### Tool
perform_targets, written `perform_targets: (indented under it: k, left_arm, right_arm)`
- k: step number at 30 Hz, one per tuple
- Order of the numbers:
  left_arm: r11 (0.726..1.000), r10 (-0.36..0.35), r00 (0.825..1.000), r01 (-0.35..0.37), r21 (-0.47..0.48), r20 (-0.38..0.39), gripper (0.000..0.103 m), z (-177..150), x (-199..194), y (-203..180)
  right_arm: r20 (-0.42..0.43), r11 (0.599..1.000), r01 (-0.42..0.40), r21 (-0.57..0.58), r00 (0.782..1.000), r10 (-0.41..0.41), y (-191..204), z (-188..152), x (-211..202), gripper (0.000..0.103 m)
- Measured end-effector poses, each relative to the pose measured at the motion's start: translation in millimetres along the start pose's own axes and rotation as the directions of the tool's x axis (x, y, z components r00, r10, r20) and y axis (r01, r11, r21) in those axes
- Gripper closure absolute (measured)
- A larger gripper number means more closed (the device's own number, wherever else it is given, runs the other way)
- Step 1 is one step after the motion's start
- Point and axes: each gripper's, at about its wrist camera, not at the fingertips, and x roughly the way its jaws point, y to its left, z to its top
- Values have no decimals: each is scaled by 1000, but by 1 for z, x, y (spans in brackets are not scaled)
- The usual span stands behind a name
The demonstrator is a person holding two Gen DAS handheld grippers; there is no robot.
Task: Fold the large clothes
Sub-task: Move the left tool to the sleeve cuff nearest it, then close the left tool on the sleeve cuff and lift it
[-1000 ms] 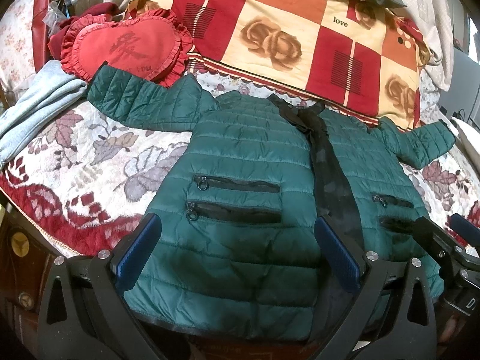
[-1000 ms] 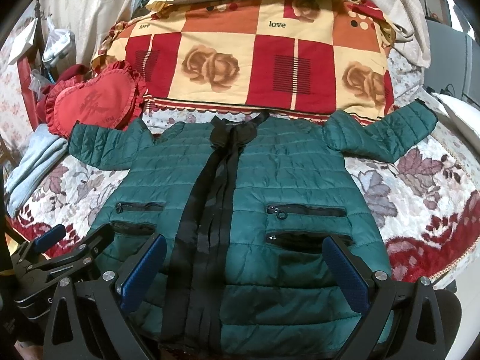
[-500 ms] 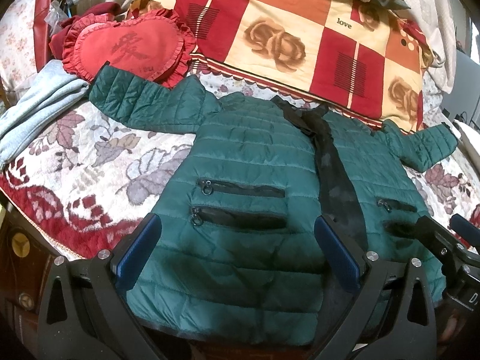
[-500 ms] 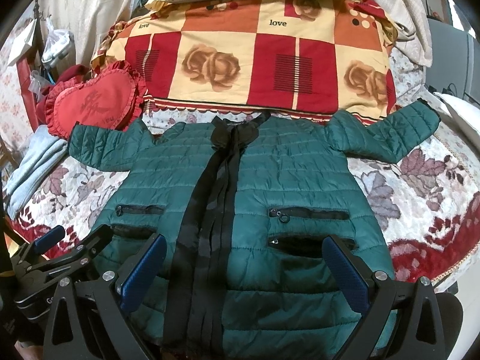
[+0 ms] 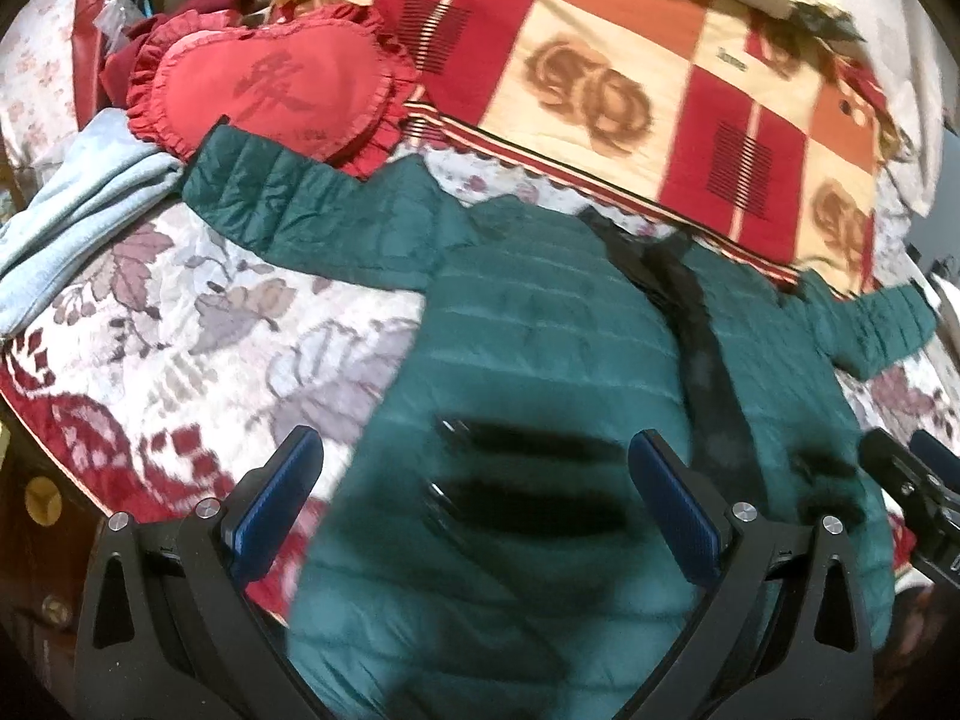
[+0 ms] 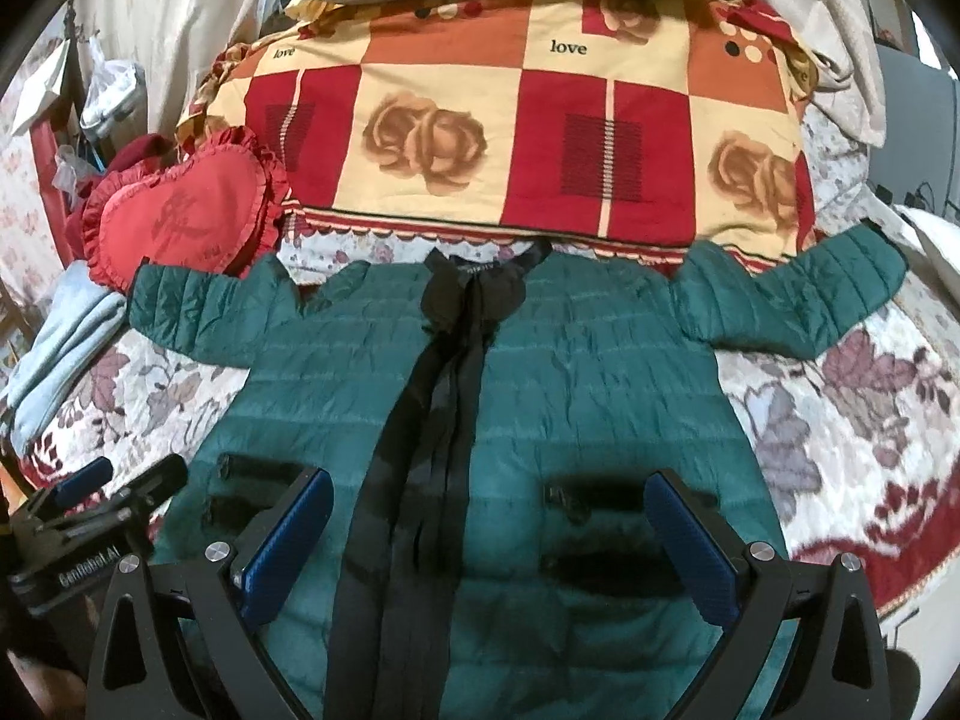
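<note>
A dark green quilted jacket (image 5: 552, 348) lies flat, front up, on the floral bedspread, sleeves spread to both sides, with a black zip band down its middle; it also shows in the right wrist view (image 6: 600, 384). My left gripper (image 5: 474, 498) is open over the jacket's left pockets near the hem. My right gripper (image 6: 489, 534) is open over the hem beside the right pockets. Neither holds anything. The right gripper shows at the right edge of the left wrist view (image 5: 912, 480), the left gripper at the lower left of the right wrist view (image 6: 102, 504).
A red heart-shaped cushion (image 5: 270, 90) lies by the left sleeve (image 5: 288, 204). A checked red and cream quilt (image 6: 528, 138) is heaped behind the collar. Folded light blue cloth (image 5: 72, 204) lies at the far left. The bed's near edge (image 5: 90, 468) runs at lower left.
Both grippers have moved forward and lower over the jacket's hem, so the jacket looks larger. The jacket has not moved. Both grippers stay open.
</note>
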Motion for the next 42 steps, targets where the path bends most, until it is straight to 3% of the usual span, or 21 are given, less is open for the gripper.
perform_targets:
  k: [5, 12, 16, 28, 42]
  left_arm:
    - [996, 84, 996, -84, -24, 3, 1, 26, 22, 28]
    - [976, 192, 980, -197, -96, -56, 1, 66, 76, 96]
    - [962, 208, 973, -222, -159, -103, 1, 88, 110, 140]
    - [910, 234, 972, -225, -347, -16, 1, 141, 174, 253]
    - [889, 258, 966, -245, -387, -19, 1, 172, 229, 294]
  right_arm:
    - [-7, 1000, 4, -17, 1000, -4, 2, 17, 21, 0]
    - [-48, 1000, -18, -5, 999, 17, 2, 25, 46, 0]
    - [-65, 1000, -18, -14, 998, 17, 5, 28, 58, 0]
    - [-91, 999, -2, -43, 996, -2, 10, 40, 92, 0]
    - [-100, 998, -14, -56, 995, 9, 12, 47, 111, 0]
